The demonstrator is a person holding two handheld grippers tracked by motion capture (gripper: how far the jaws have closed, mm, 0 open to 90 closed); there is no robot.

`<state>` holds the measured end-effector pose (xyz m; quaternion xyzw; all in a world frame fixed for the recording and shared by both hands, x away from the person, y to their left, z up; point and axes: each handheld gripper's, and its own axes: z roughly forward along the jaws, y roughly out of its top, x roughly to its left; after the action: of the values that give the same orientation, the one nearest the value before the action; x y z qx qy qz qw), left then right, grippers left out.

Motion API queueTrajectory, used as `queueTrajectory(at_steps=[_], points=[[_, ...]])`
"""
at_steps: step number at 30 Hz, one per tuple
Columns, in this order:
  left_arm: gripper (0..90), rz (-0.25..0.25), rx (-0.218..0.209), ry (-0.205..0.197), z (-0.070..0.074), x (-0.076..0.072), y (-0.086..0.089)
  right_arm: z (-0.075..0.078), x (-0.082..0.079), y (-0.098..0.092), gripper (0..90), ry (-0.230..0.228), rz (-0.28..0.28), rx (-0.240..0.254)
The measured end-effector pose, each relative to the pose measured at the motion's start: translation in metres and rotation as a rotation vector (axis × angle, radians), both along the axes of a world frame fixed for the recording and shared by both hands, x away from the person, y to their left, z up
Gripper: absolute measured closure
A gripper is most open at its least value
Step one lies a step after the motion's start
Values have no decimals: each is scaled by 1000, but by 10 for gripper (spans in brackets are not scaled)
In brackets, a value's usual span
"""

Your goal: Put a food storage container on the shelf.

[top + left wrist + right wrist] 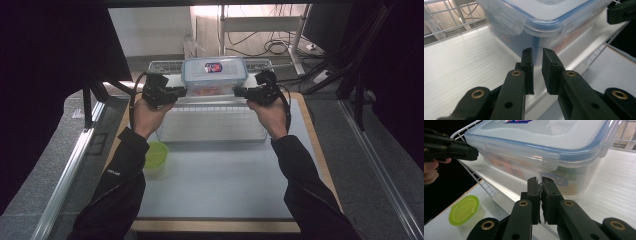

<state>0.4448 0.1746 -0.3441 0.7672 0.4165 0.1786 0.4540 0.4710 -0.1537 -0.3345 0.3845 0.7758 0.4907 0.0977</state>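
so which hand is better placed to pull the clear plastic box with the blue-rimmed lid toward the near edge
Probably neither: both sit level at opposite ends of the clear plastic box with the blue-rimmed lid. The left gripper and right gripper both have shut jaws just off its walls, so they mirror each other.

Lighting: dim room, dark margins; brightest patch beyond both tongs, at the far wall. Glare on container lid (544, 135). Left gripper view: container (544, 22) beyond tongs blurred.

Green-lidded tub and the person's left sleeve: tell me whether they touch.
Cannot tell. In the high view the tub sits right against the sleeve, which overlaps its edge, so neither a gap nor contact shows plainly.
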Motion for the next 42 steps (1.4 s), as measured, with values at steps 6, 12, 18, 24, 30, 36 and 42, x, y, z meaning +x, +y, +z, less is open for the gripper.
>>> queueTrajectory(at_steps=[6, 12, 18, 24, 30, 36, 42], points=[[803, 26, -21, 12, -6, 6, 2, -1, 1, -3, 847, -13, -18, -8], [698, -26, -40, -32, -9, -14, 1, 1, -10, -5, 767, -38, 8, -12], [551, -68, -39, -64, -15, -36, 0, -4, -28, -8, 645, -80, 47, -48], [396, -96, -11, -92, -25, -61, -3, -14, -48, -12, 482, -93, 81, -78], [266, -131, 21, -106, -38, -87, -9, -24, -70, -16, 354, -125, 96, -104], [171, -159, 50, -112, -53, -110, -14, -34, -91, -21, 220, -146, 114, -103], [102, -167, 46, -91, -70, -129, -14, -46, -111, -26, 137, -163, 122, -100]])
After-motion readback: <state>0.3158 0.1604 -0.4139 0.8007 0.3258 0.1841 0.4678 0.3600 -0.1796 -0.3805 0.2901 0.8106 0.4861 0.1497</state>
